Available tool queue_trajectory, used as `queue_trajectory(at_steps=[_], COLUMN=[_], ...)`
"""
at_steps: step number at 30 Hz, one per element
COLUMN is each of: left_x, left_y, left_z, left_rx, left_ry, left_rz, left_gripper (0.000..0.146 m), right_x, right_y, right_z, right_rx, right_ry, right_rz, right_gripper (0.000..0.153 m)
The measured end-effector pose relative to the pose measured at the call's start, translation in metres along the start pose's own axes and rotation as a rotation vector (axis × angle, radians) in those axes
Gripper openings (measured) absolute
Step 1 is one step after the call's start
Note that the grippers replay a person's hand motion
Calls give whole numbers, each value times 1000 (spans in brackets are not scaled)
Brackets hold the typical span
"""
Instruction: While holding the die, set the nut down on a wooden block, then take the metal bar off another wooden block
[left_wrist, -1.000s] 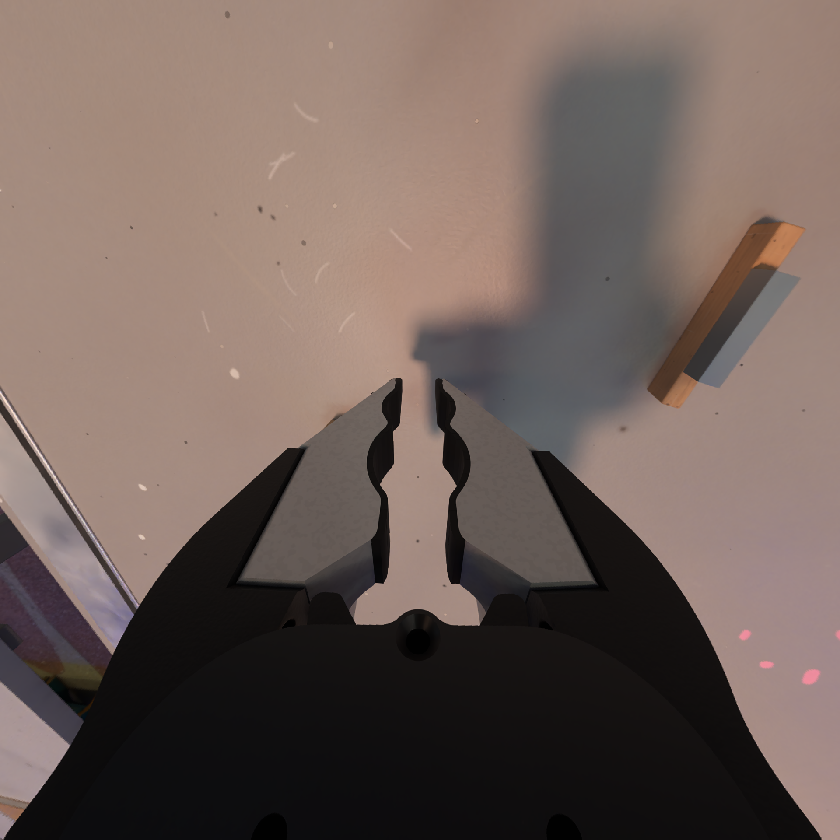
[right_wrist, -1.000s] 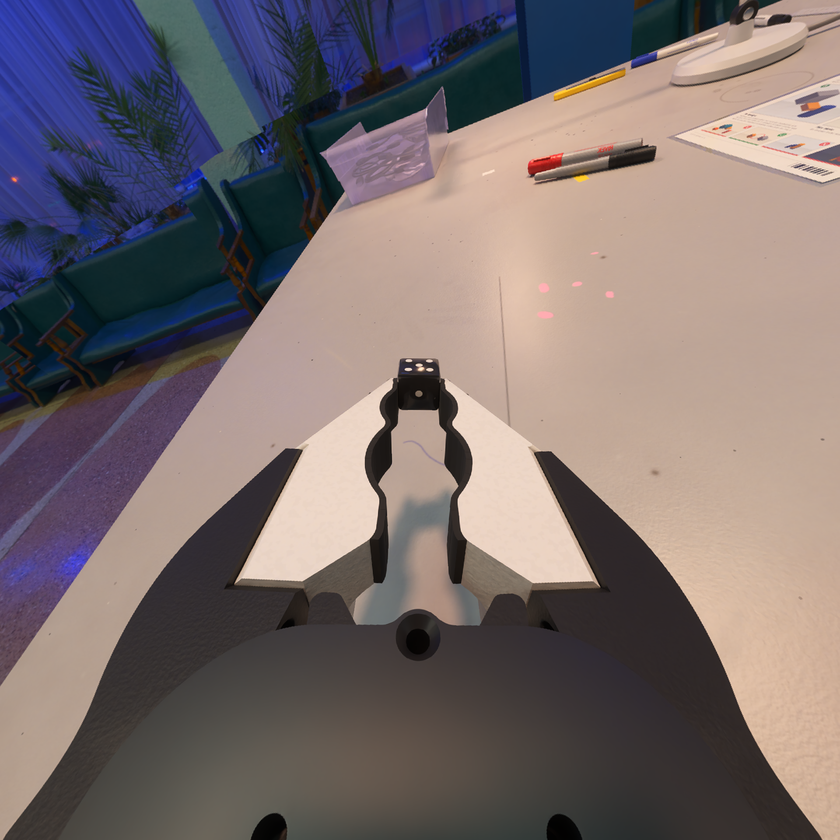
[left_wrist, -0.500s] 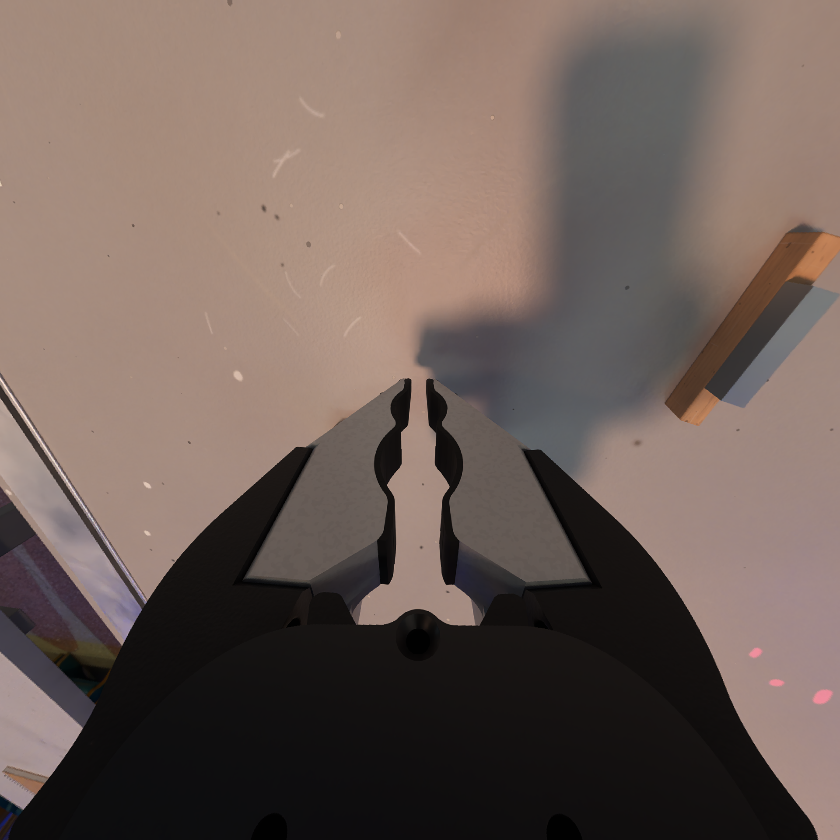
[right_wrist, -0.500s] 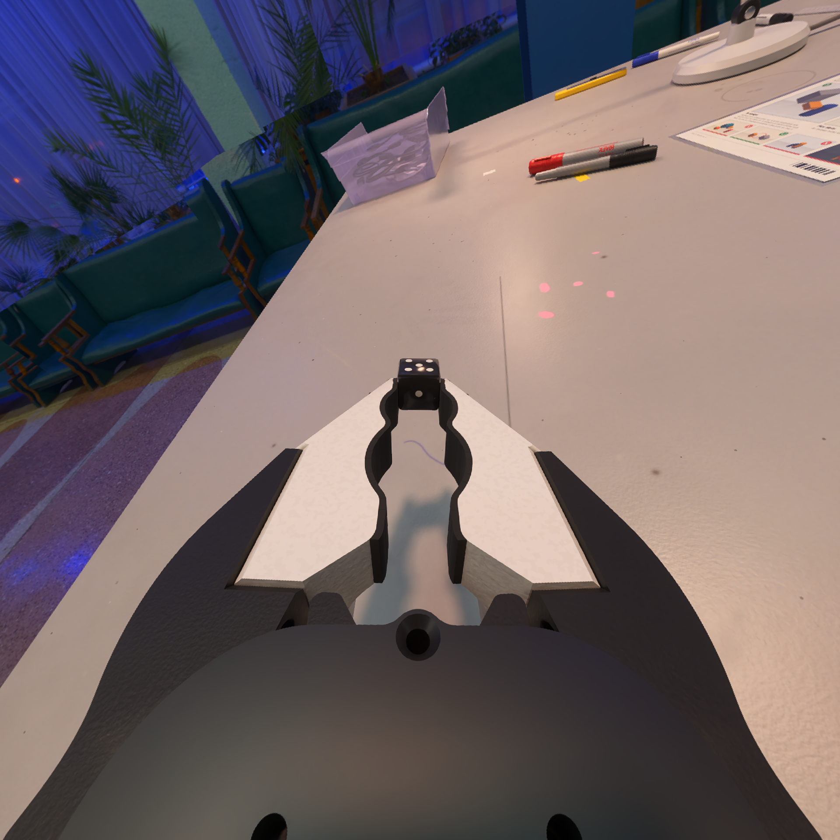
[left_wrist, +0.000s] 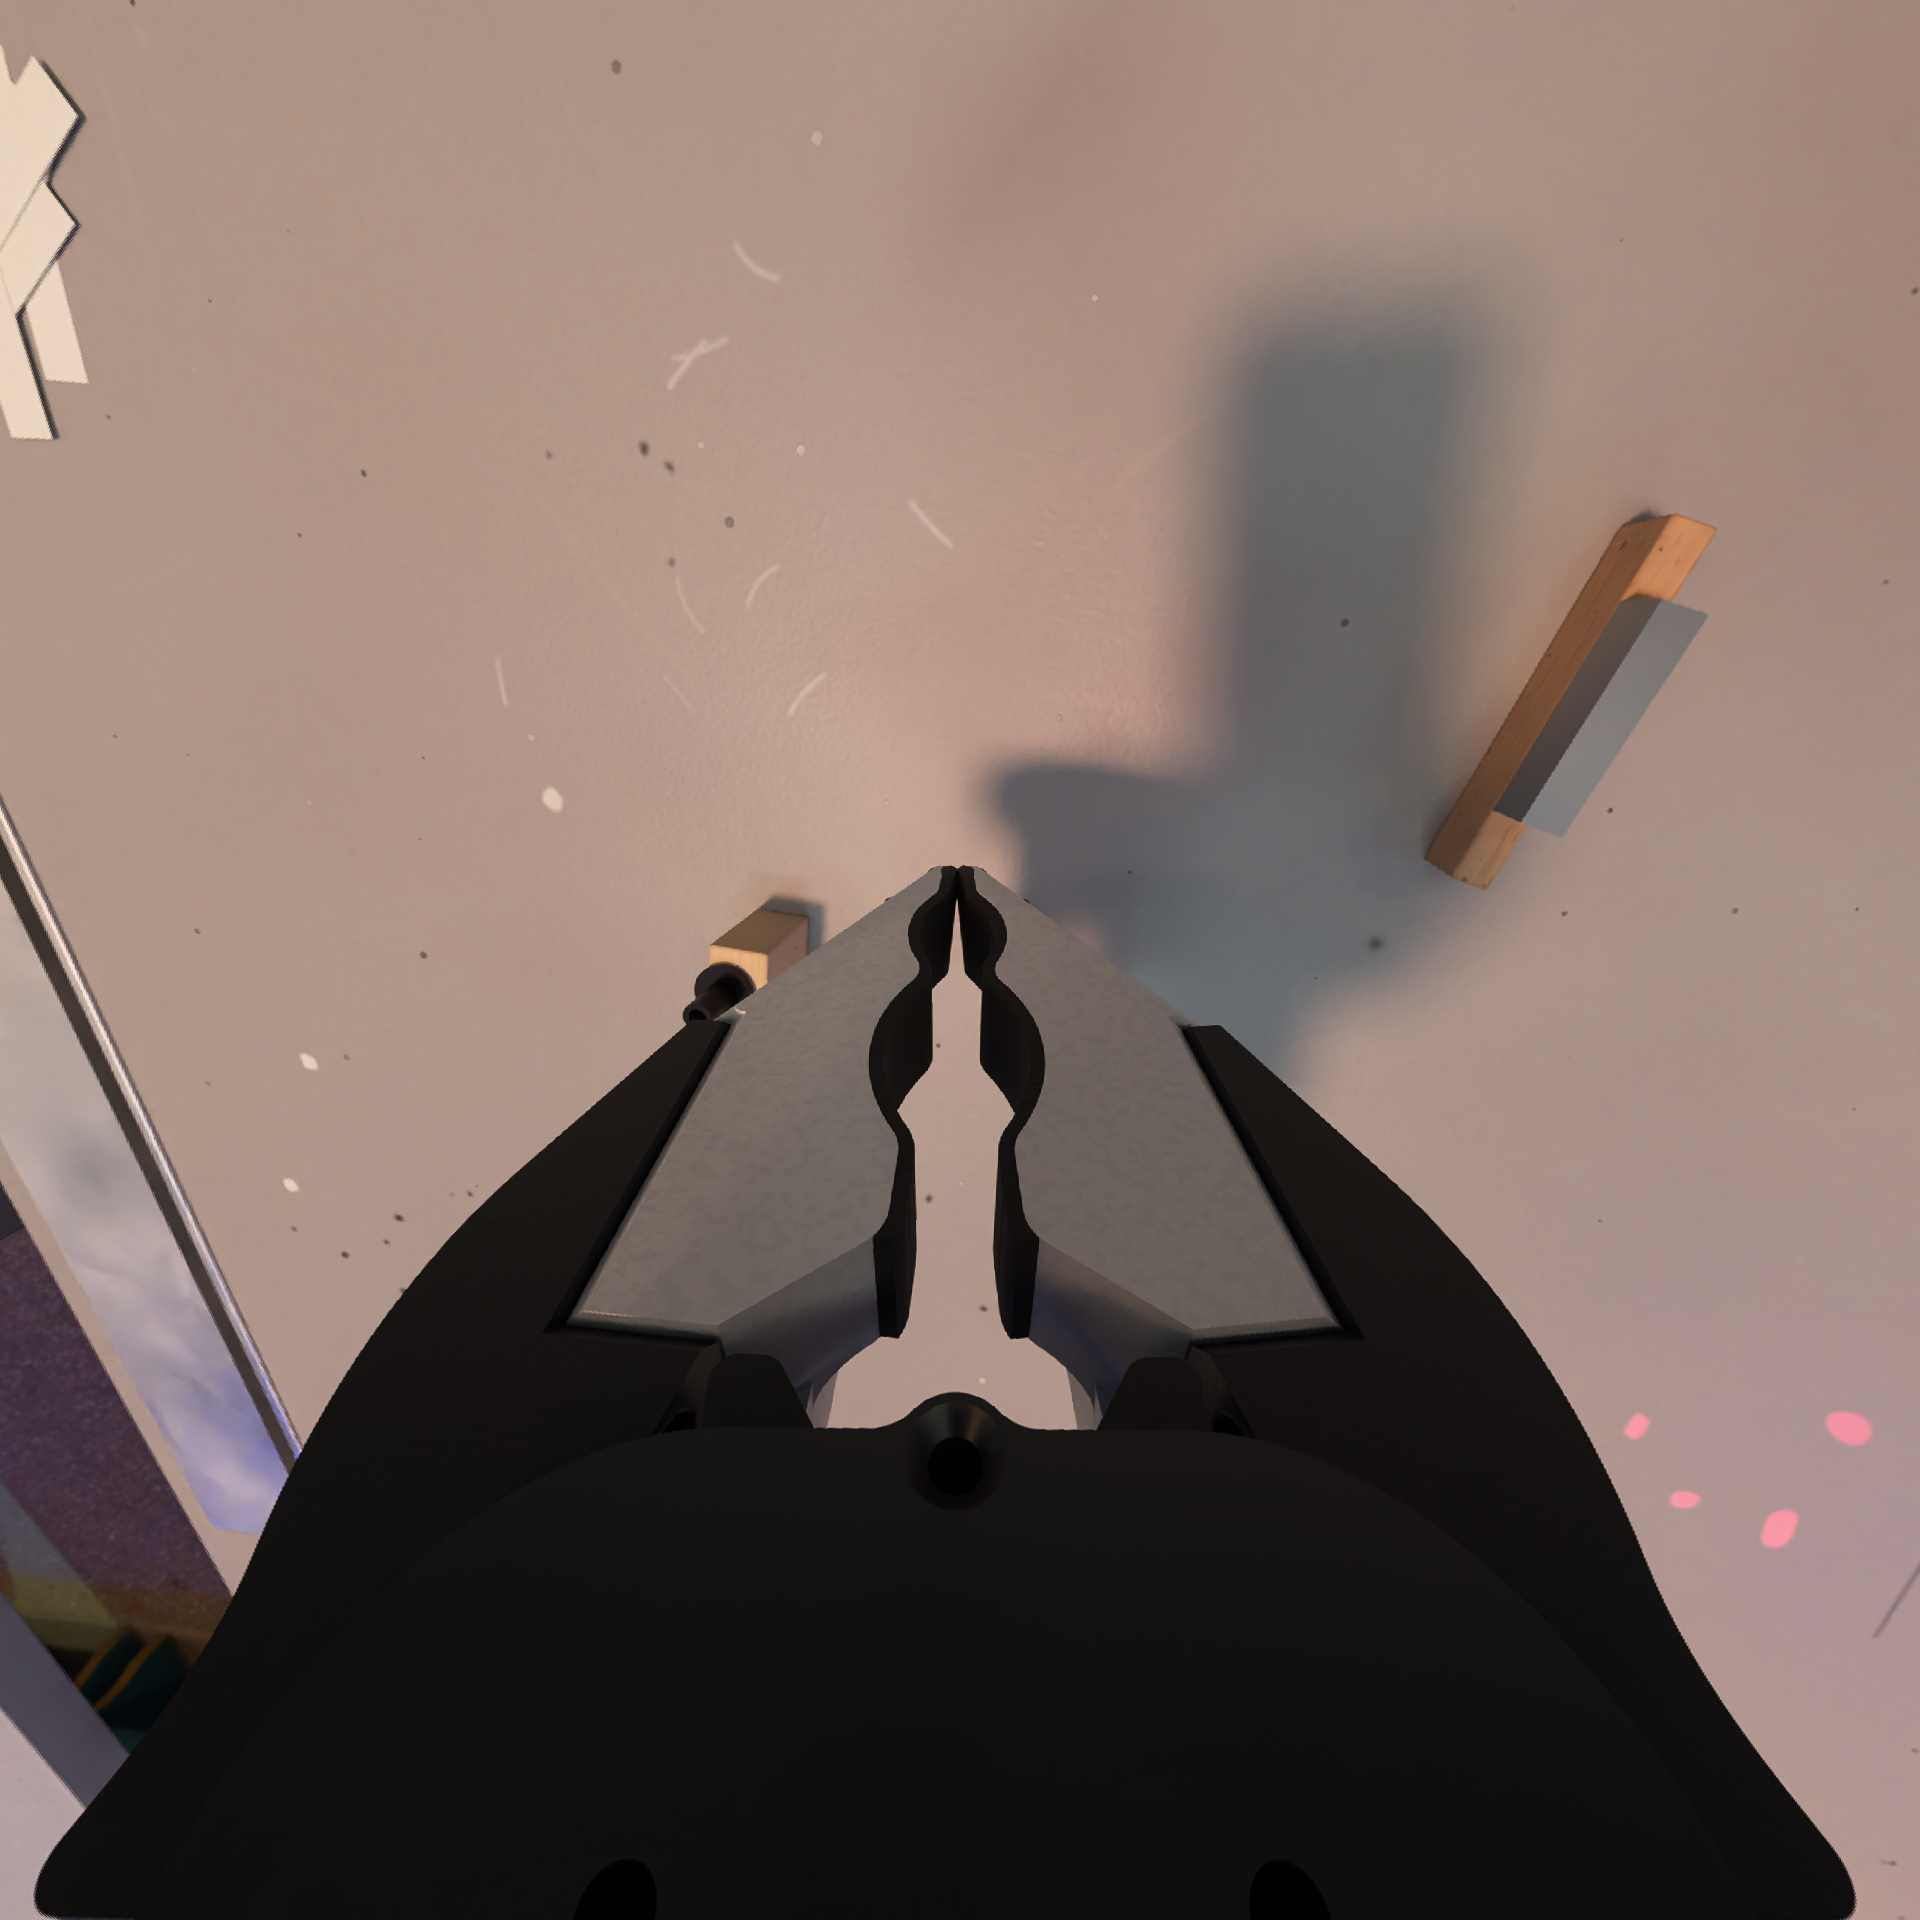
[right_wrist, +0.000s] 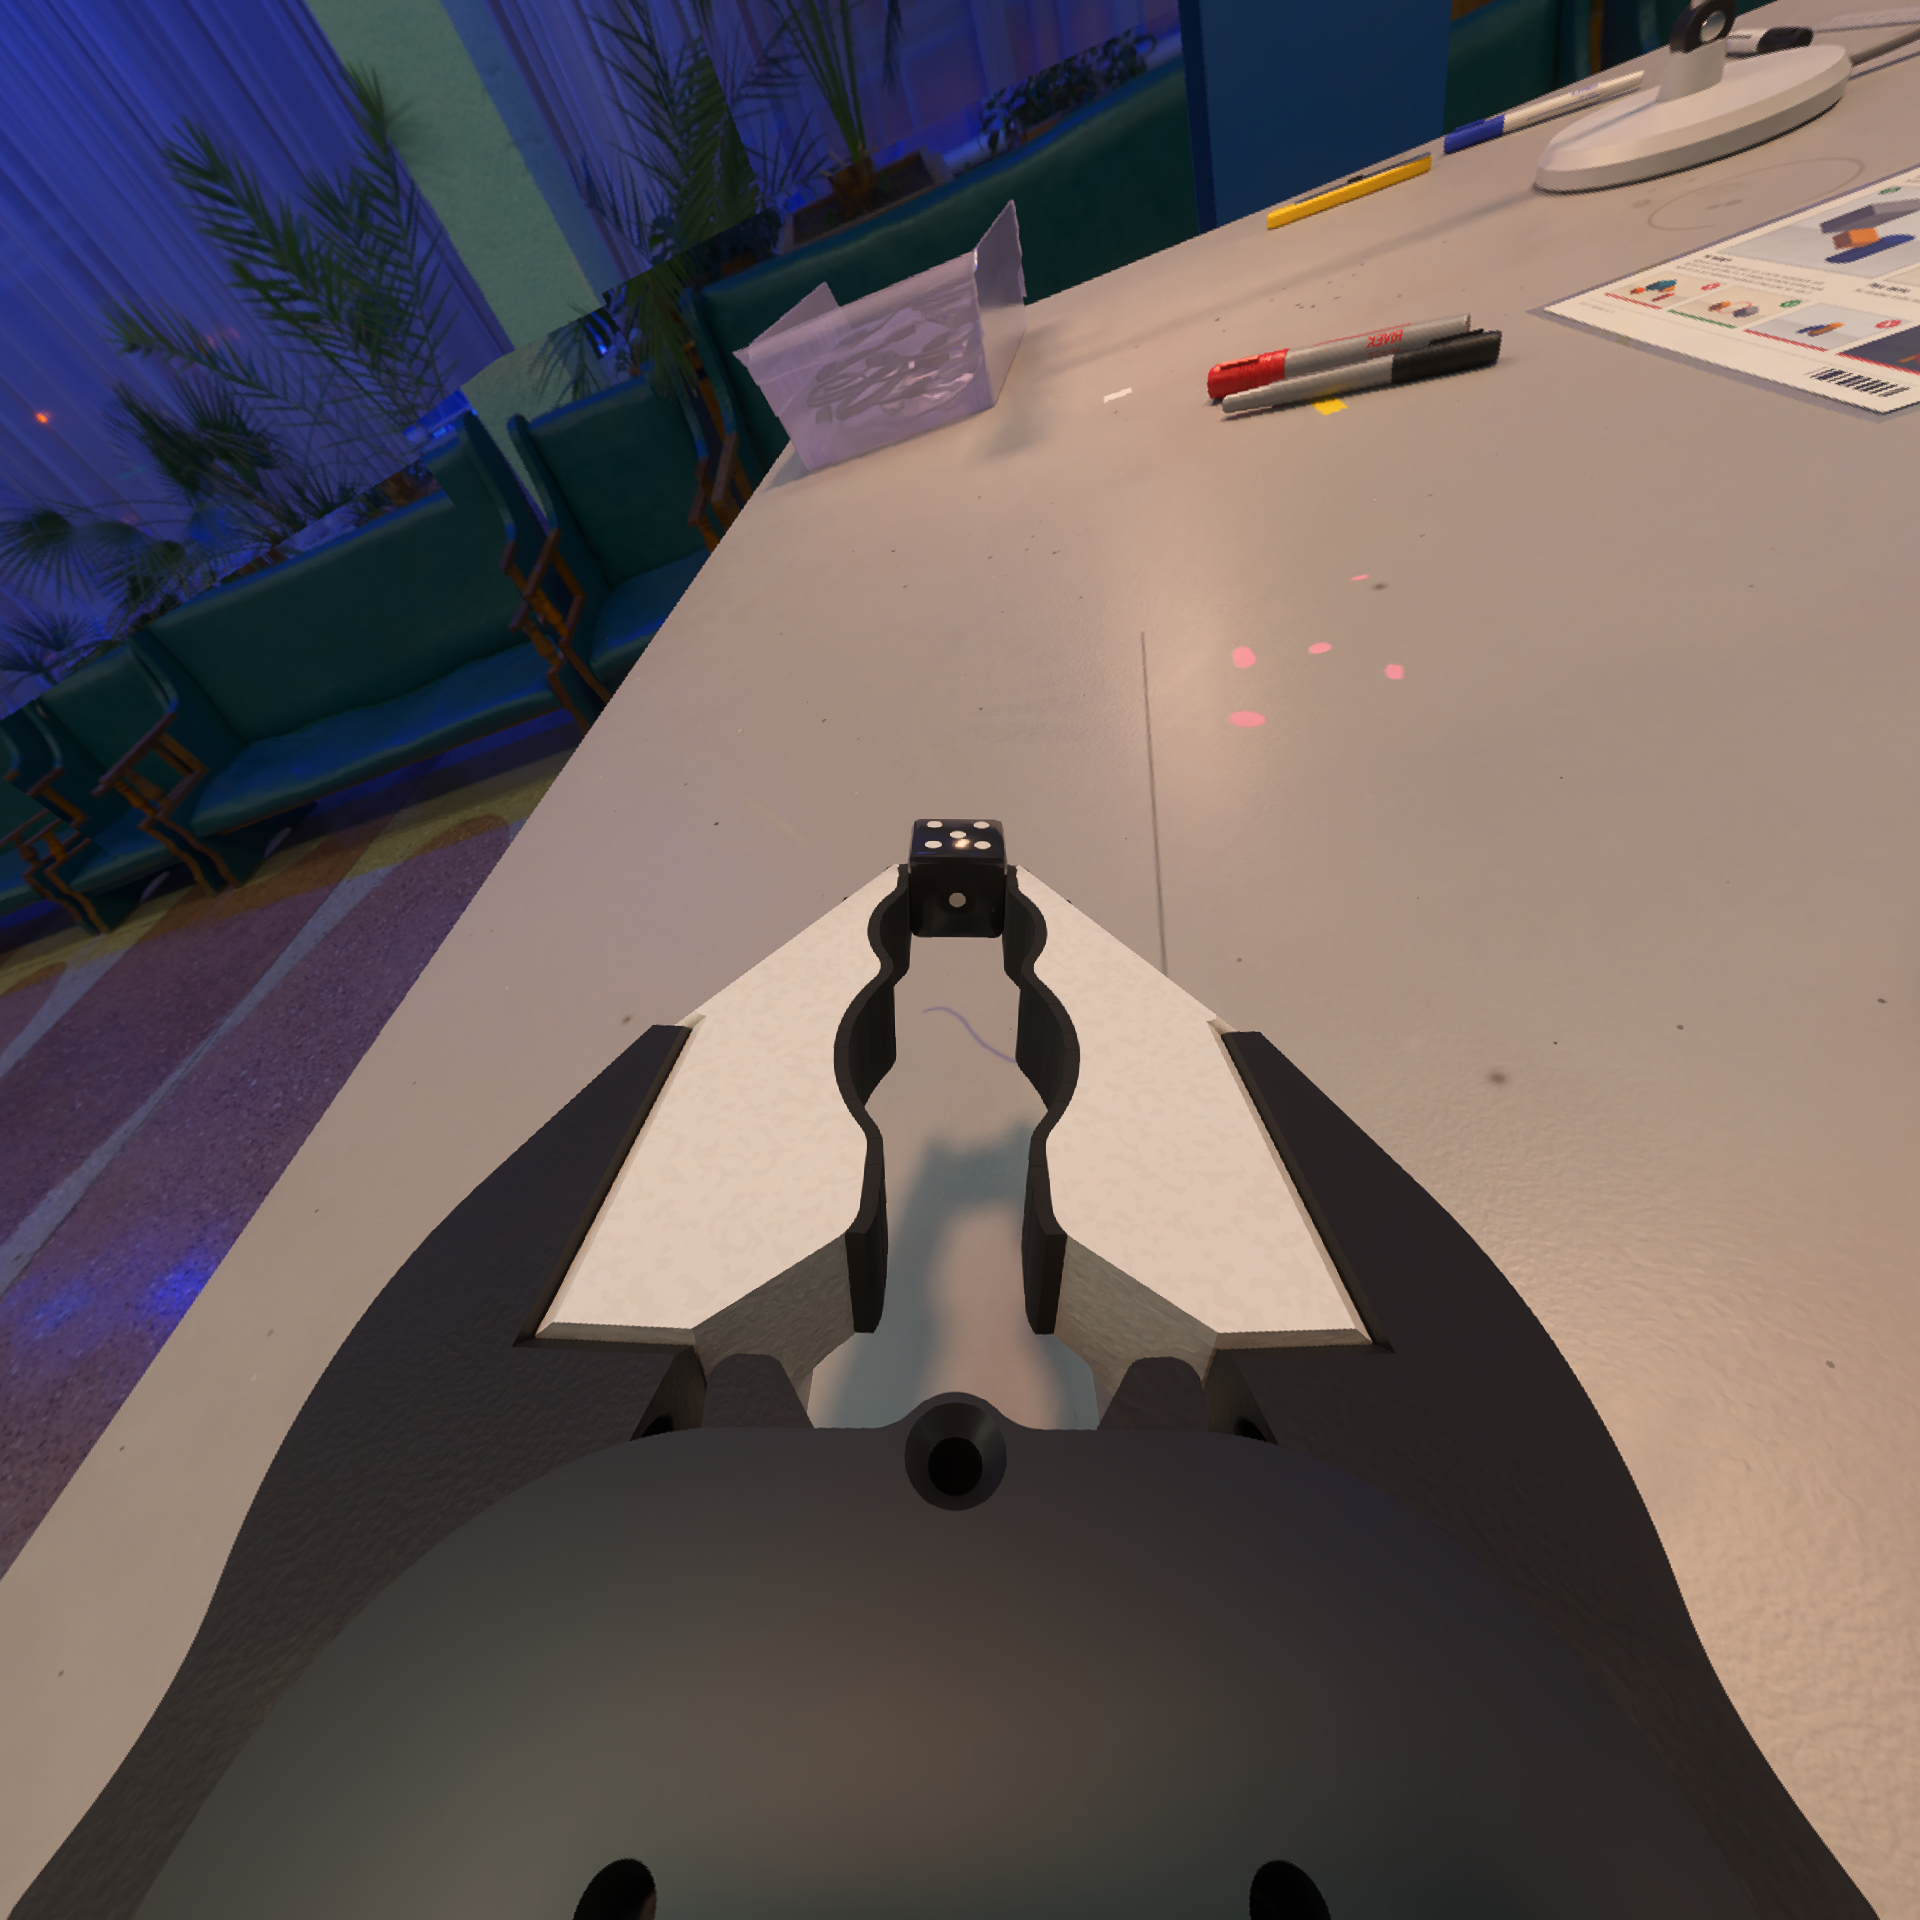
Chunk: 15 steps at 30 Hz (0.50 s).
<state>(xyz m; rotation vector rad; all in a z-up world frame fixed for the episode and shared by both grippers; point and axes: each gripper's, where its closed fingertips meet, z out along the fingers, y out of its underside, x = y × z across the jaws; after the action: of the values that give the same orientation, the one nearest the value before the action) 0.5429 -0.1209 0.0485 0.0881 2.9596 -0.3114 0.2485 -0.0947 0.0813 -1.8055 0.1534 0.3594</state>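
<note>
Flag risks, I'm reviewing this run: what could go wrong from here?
The black die sits only at the right gripper's very tips; it may slip.
The dark nut lies at the small wooden block's near end, beside the shut left gripper; a sideways move may knock it.
The grey metal bar lies along the long wooden block's edge; a nudge could tip it.

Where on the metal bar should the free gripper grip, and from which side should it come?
Judging from the left wrist view, grip the metal bar mid-length across its narrow width, descending from above with the left gripper opened first. It lies flat along the long wooden block; its far edge overhangs.
</note>
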Motion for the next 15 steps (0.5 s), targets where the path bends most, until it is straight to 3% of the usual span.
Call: queue_trajectory(at_steps=[15], left_x=[-5], left_y=[-7], left_z=[9], left_rx=[-19], left_ry=[-4], left_rz=[12], left_gripper=[0], right_x=[0], right_y=[0], right_z=[0], right_rx=[1], right_ry=[0], right_rz=[-1], right_gripper=[16])
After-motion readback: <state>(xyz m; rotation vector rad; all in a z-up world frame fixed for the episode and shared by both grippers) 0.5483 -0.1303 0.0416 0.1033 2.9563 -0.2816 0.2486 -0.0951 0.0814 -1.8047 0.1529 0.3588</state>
